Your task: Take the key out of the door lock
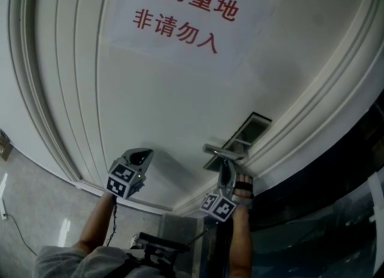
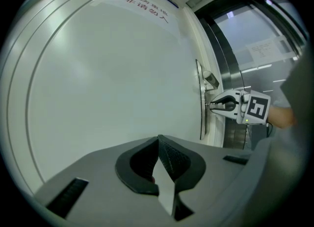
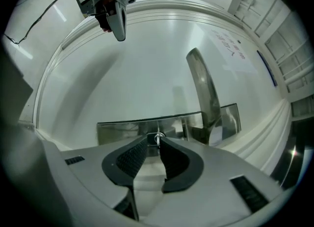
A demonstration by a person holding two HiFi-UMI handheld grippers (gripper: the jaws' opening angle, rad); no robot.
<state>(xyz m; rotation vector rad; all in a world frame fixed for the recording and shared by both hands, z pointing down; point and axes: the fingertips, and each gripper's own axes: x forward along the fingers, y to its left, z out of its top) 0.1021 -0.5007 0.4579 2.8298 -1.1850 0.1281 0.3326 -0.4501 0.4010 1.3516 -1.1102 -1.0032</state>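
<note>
The left hand-held gripper hangs in front of the white door, well to the left of the lock and touching nothing. In the left gripper view its two dark ribbed jaws meet at the tips, with nothing between them. Above it, high on the door, a paper sign carries two lines of red characters.

Further right, the right hand-held gripper points straight at the metal lock plate near the door's right edge. In the right gripper view its jaws are closed almost fully, and their tips pinch the small, shiny head of the key. The key sits in the lock plate, its head just clear of the metal face. A lever handle sticks out of the same plate just to the right of the key, close beside the gripper's far jaw.

Beyond the door frame on the far right stands a dark glass panel.
</note>
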